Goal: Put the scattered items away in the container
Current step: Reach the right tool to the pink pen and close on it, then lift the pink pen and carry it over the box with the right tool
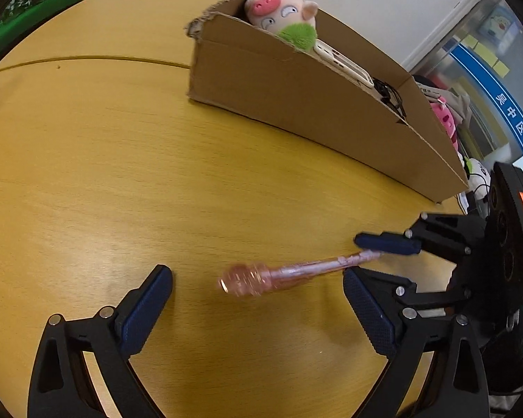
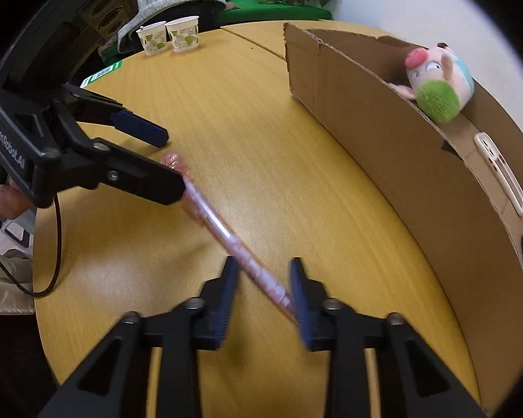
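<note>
- Nearest to me, the left hand-held gripper [image 1: 258, 310] hangs over the table [image 1: 87, 174] with its jaws spread wide and nothing between them; the knobbed end of the pink pen [image 1: 296, 271] lies just ahead of its fingertips.
- The right hand-held gripper [image 2: 263, 292] straddles the thin tail of that pen, jaws parted. The pen's tip seems to touch the right-hand pad, but whether it is gripped or merely resting there I cannot tell; blur hides the contact.
- The pen looks light, stiff and smooth: clear plastic, likely to slide or roll under a loose pinch. I would take it across the slim barrel, near the middle, rather than on the round glittery knob, which offers the flat pads little to bite on.
- Beyond it stands the cardboard box [image 1: 296, 80], its near wall upright on the table, well apart from the pen.
- Inside the box a plush pig [image 1: 279, 10] sits over a green fuzzy ball [image 1: 298, 35], with a white phone case [image 1: 341, 62] lying further along.
- Farthest off, two paper cups [image 2: 169, 36] stand side by side near the table's far edge.
</note>
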{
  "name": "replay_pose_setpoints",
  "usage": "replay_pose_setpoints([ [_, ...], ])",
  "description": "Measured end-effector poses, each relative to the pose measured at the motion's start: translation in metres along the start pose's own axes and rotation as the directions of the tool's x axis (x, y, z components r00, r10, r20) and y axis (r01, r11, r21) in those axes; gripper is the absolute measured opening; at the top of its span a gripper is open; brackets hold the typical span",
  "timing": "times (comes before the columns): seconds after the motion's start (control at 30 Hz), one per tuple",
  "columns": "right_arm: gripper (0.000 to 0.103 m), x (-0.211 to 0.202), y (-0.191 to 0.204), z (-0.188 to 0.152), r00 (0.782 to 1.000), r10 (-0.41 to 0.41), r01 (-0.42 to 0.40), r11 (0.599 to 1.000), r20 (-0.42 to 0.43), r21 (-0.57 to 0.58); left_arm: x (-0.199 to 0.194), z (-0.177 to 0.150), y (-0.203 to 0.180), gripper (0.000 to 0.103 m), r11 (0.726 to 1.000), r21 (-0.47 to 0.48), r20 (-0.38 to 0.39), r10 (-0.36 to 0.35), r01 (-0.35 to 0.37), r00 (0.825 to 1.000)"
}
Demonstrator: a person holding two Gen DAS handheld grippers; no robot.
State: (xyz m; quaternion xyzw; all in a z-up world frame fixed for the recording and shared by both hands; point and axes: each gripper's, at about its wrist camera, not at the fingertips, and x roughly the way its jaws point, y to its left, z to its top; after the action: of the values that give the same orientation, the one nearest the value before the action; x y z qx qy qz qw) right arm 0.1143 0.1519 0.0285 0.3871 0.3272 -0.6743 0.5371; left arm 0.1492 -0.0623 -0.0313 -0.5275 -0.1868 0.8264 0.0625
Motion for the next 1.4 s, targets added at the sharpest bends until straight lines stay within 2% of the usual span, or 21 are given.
replay_pose_setpoints([
  [0.13, 0.010, -0.007, 0.006, -0.012, 1.000, -0.017, 0.017, 0.999, 0.004, 0.036, 0.008, 0.006, -0.015, 0.088, 1.000, 0.017, -0.023, -0.009, 0.009, 1.000],
  [0.23, 0.009, -0.011, 0.012, -0.018, 1.000, -0.021, 0.020, 0.996, 0.007, 0.082, 0.015, 0.014, -0.026, 0.083, 1.000, 0.023, -0.033, -0.021, 0.021, 0.999],
  [0.4, 0.011, -0.014, 0.027, -0.023, 0.999, -0.019, 0.016, 0.993, 0.030, 0.114, 0.030, 0.027, -0.043, 0.076, 0.997, -0.003, -0.050, -0.080, 0.080, 0.996],
  [0.5, 0.012, -0.016, 0.025, -0.025, 0.999, -0.019, 0.013, 0.989, 0.040, 0.150, 0.034, 0.031, -0.051, 0.062, 0.997, -0.005, -0.051, -0.071, 0.071, 0.996],
  [0.57, 0.012, -0.017, 0.024, -0.026, 0.999, -0.032, 0.025, 0.986, 0.042, 0.166, 0.035, 0.033, -0.051, 0.046, 0.999, -0.007, -0.051, -0.051, 0.050, 0.997],
  [0.6, 0.012, -0.017, 0.024, -0.026, 0.998, -0.038, 0.030, 0.984, 0.043, 0.174, 0.036, 0.034, -0.050, 0.042, 0.999, -0.015, -0.052, -0.045, 0.045, 0.998],
  [0.67, 0.013, -0.018, 0.025, -0.027, 0.998, -0.042, 0.033, 0.983, 0.047, 0.183, 0.038, 0.036, -0.046, 0.024, 0.998, -0.037, -0.055, -0.042, 0.040, 0.998],
  [0.9, 0.013, -0.023, 0.027, -0.025, 0.996, -0.045, 0.029, 0.980, 0.077, 0.198, 0.031, 0.033, -0.034, 0.022, 0.993, -0.100, -0.049, -0.063, 0.058, 0.997],
  [1.1, 0.012, -0.048, 0.029, -0.018, 0.986, -0.092, 0.063, 0.979, 0.142, 0.195, -0.002, 0.041, -0.046, 0.022, 0.995, -0.071, 0.035, -0.071, 0.073, 0.997],
  [1.23, 0.012, -0.072, 0.025, -0.005, 0.967, -0.154, 0.114, 0.974, 0.202, 0.195, -0.029, 0.059, -0.065, 0.022, 0.997, -0.012, 0.099, -0.076, 0.077, 0.992],
  [1.4, 0.012, -0.105, 0.003, 0.012, 0.929, -0.248, 0.186, 0.955, 0.276, 0.232, -0.058, 0.100, -0.102, 0.022, 0.992, 0.103, 0.183, -0.087, 0.069, 0.979],
])
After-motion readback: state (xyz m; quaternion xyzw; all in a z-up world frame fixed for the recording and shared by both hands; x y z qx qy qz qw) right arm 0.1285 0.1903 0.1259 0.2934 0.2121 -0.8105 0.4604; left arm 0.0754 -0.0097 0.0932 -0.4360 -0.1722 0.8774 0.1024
